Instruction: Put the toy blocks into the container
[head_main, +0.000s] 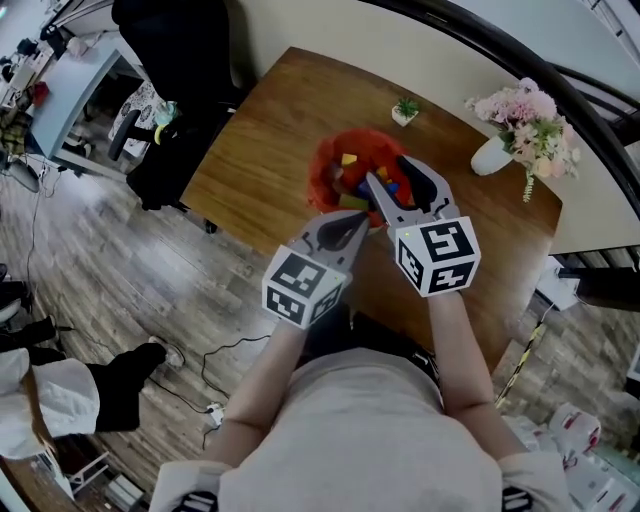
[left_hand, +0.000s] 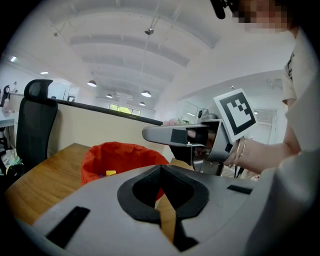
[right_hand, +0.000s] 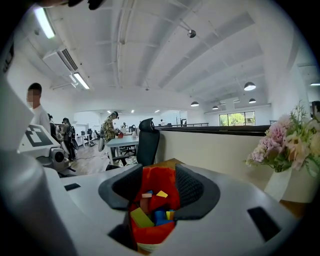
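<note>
A person is standing at a wooden counter (head_main: 262, 140), holding a claw in each hand by a red container (head_main: 322, 172). The right claw (head_main: 402, 182) is hovering over the container's mouth, its jaws standing apart and gripping nothing. Between them, the toy blocks (head_main: 348, 160) are lying piled inside the container. The left claw (head_main: 350, 228) is sitting just beside the container's near rim, jaws pressed together and empty. No loose block is showing on the counter, so the task is looking finished, or very nearly so.
</note>
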